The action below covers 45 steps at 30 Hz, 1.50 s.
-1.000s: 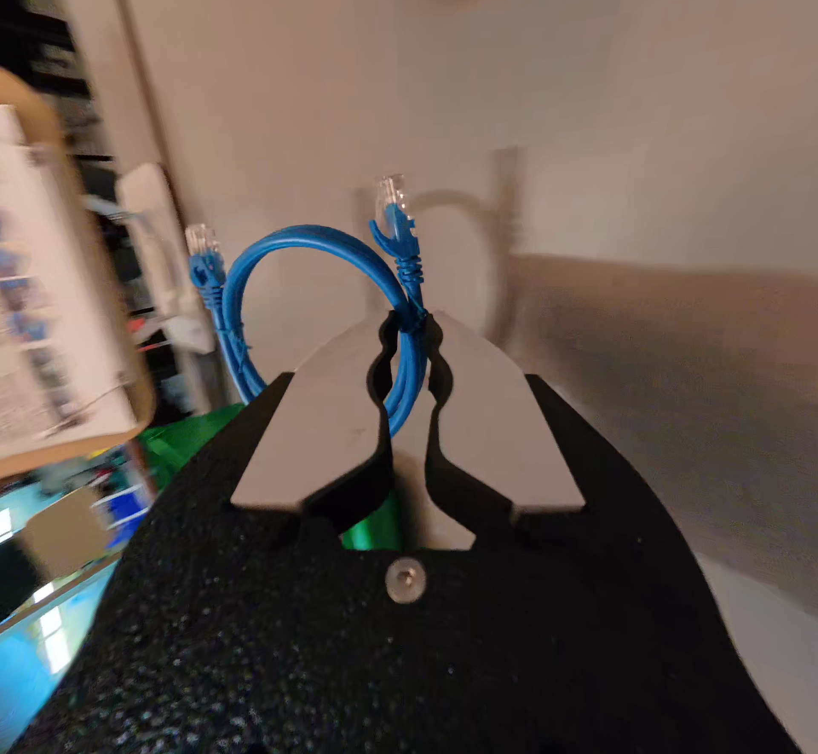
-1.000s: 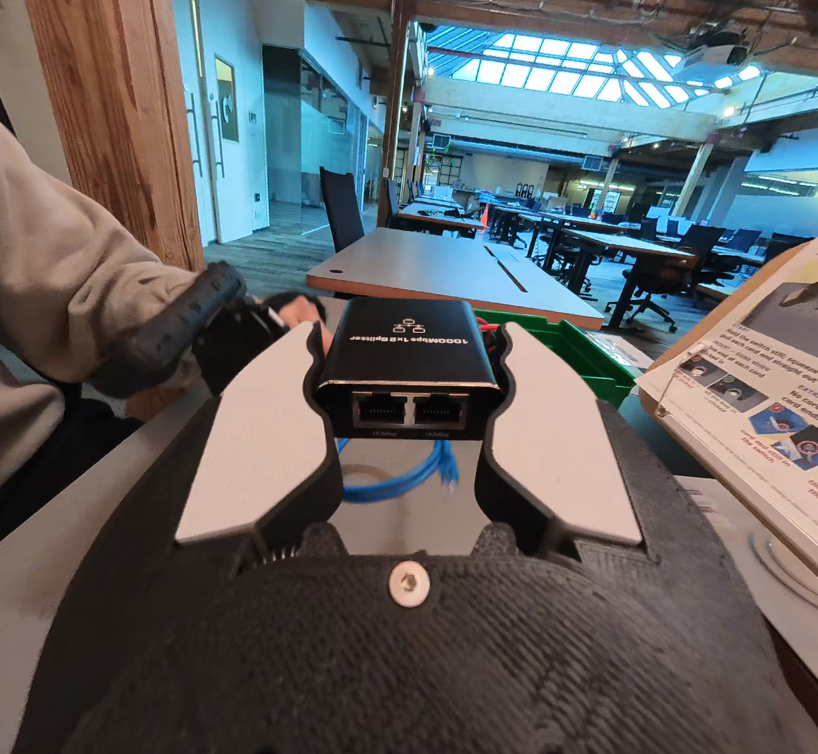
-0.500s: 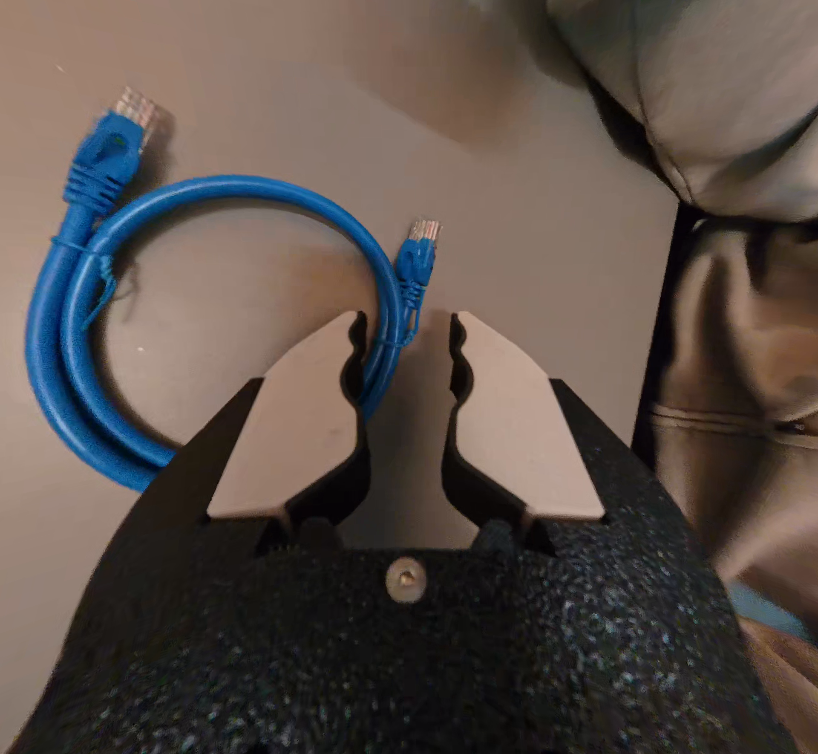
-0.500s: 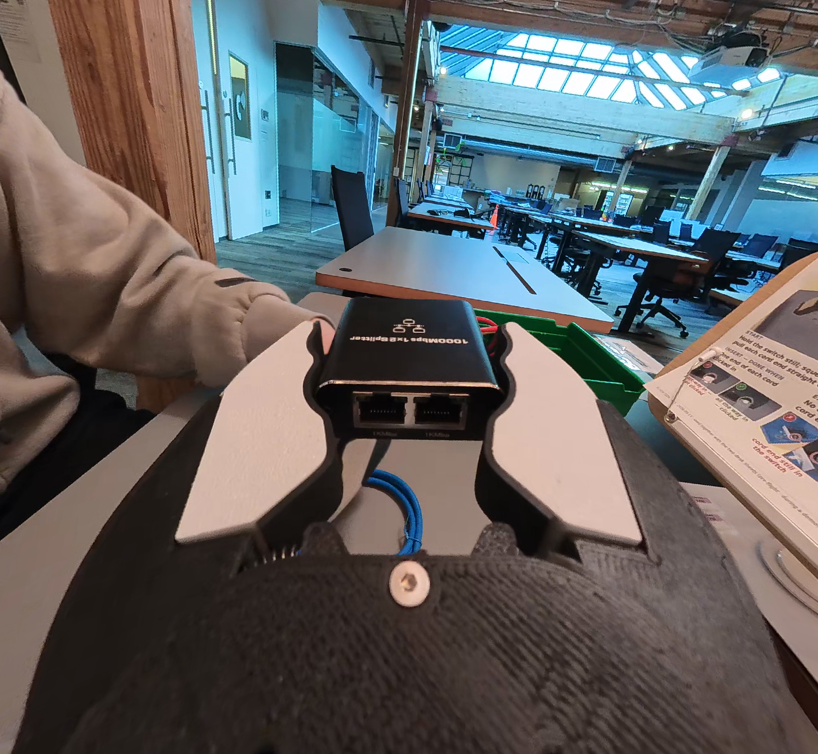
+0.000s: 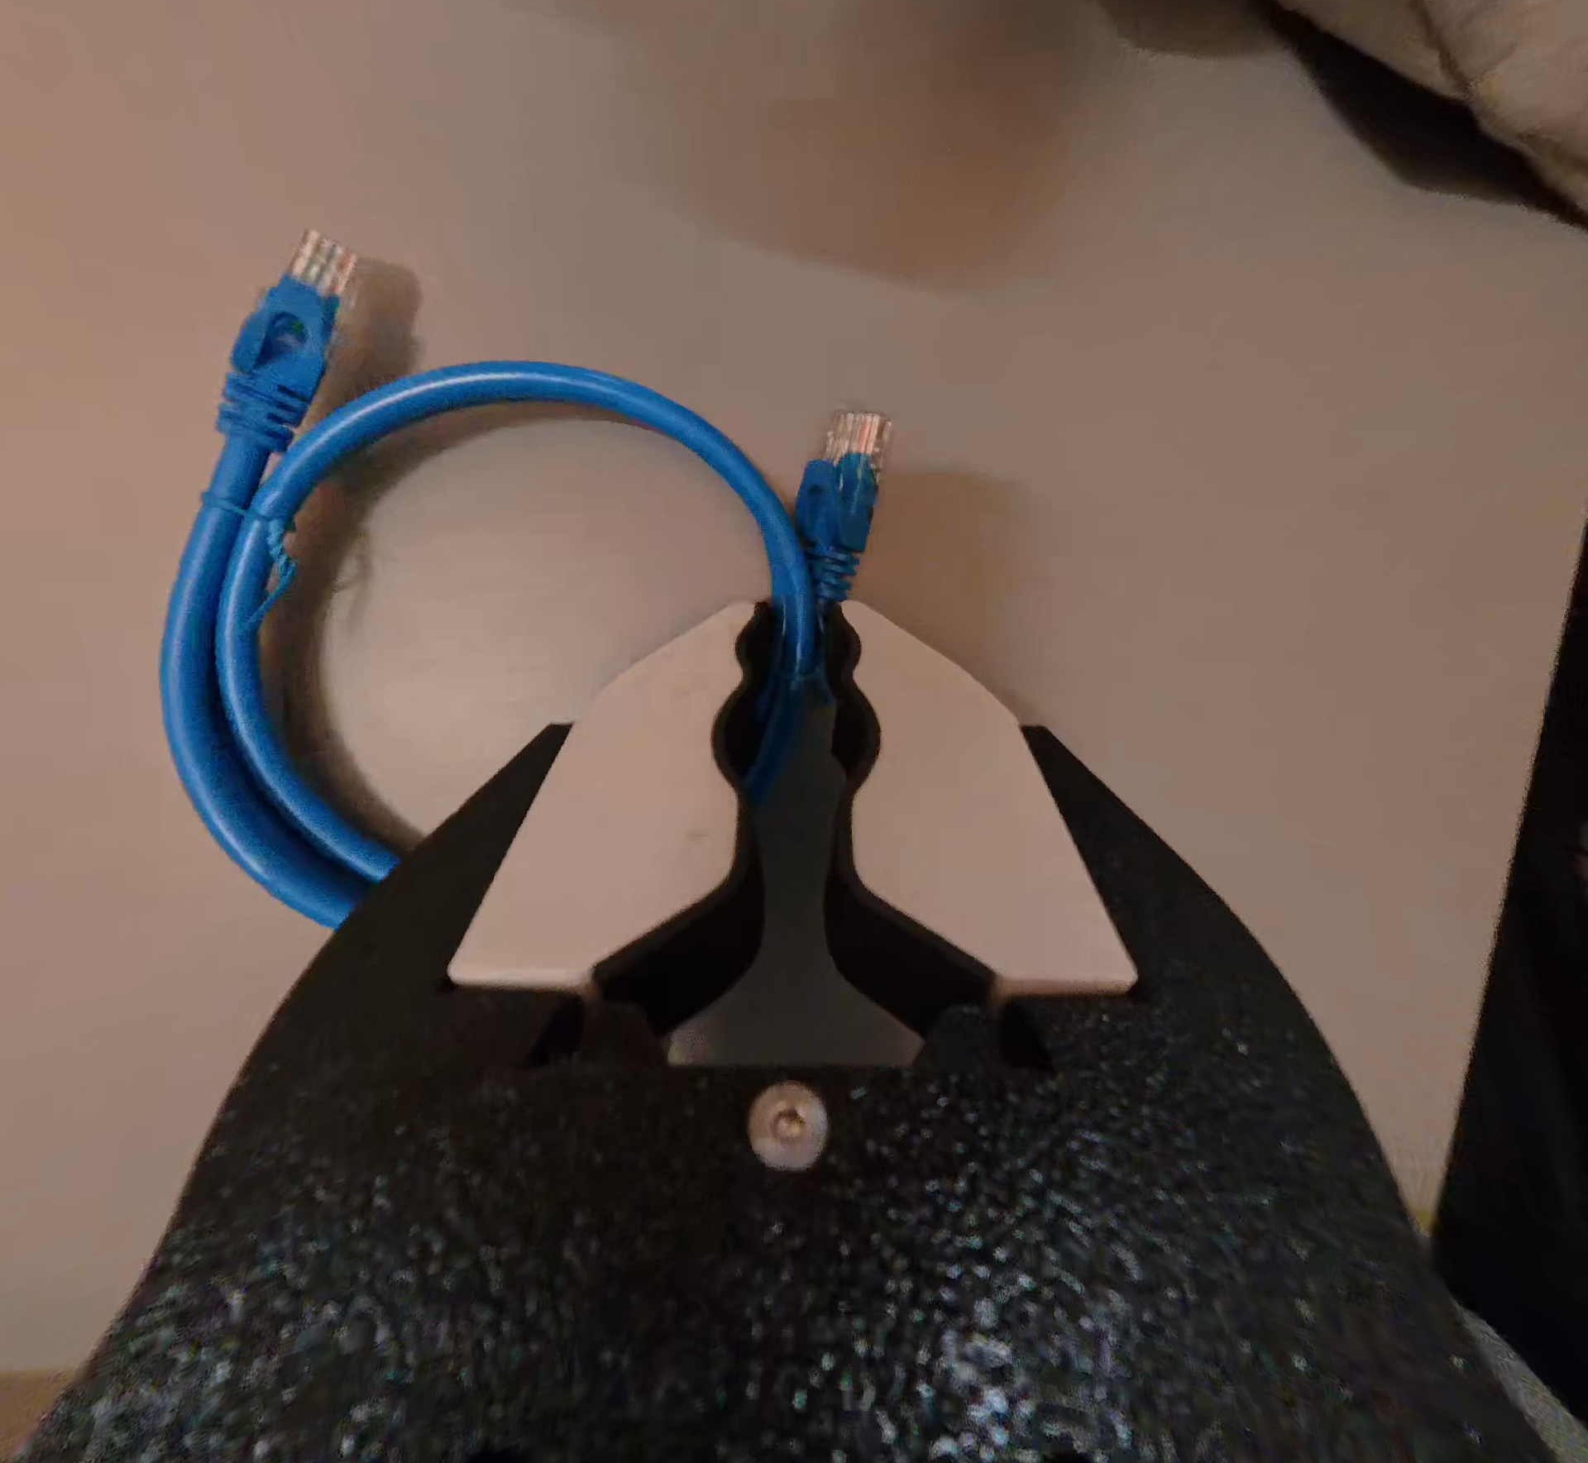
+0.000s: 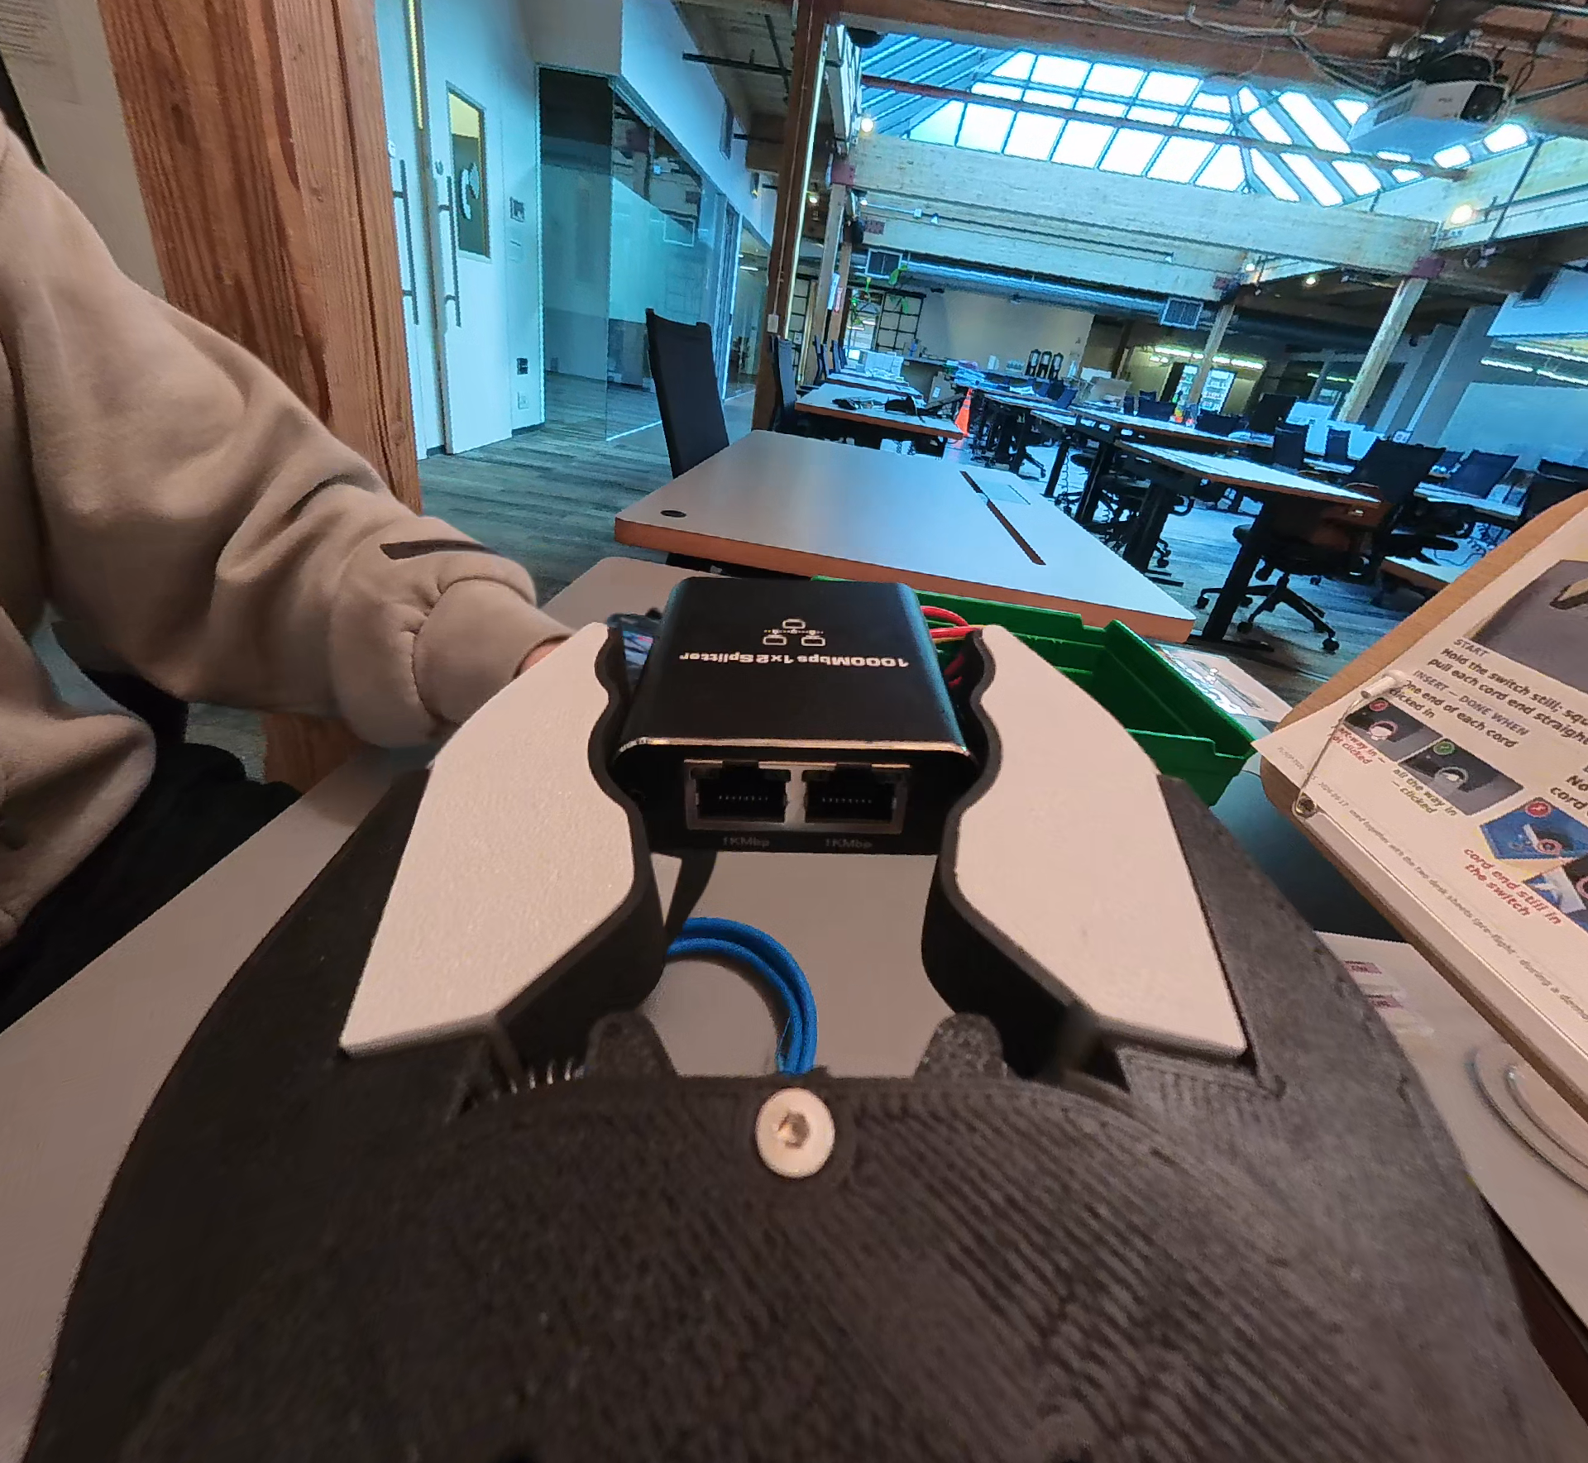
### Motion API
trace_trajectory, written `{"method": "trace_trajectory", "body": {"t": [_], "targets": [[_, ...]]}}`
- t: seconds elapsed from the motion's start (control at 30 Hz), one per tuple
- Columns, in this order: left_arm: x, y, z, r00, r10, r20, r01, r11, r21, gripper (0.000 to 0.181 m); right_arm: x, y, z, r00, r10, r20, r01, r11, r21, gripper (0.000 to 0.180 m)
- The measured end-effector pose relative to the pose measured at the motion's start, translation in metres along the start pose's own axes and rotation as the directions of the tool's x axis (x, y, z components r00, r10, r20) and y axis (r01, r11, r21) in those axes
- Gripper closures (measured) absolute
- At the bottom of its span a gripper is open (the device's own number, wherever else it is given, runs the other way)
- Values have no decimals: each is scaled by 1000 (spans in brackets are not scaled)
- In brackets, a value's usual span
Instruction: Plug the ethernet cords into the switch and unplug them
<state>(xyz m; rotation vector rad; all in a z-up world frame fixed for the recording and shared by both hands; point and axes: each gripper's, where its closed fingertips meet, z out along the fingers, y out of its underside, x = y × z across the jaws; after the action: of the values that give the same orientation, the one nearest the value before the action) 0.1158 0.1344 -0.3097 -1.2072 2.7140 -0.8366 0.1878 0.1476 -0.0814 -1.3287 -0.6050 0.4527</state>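
Left wrist view: left gripper (image 5: 795, 631) closed narrow on blue ethernet cord (image 5: 550, 391), pinched just behind near plug (image 5: 846, 477).
Cord position: coiled loop tied with thin blue twist, lying against pale table (image 5: 1117, 477); far plug (image 5: 292, 330) free at left.
Right wrist view: right gripper (image 6: 795, 726) clamped on black switch (image 6: 790, 691), both ports (image 6: 795, 794) empty and facing camera.
Cord handling: likely light, springy, prone to swinging about the pinch.
Plug handling: clear tip and latch tab probably fragile.
Best hold: stiff ribbed boot behind plug, tip left clear for insertion.
Switch handling: rigid, smooth-sided, likely slippery under push.
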Motion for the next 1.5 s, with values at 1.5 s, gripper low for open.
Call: {"method": "trace_trajectory", "body": {"t": [1.5], "targets": [[-48,-68,-203,363,229,903,-262,955,-137,171,-5,31,43,999,-15,41,20,992,-127,105]]}}
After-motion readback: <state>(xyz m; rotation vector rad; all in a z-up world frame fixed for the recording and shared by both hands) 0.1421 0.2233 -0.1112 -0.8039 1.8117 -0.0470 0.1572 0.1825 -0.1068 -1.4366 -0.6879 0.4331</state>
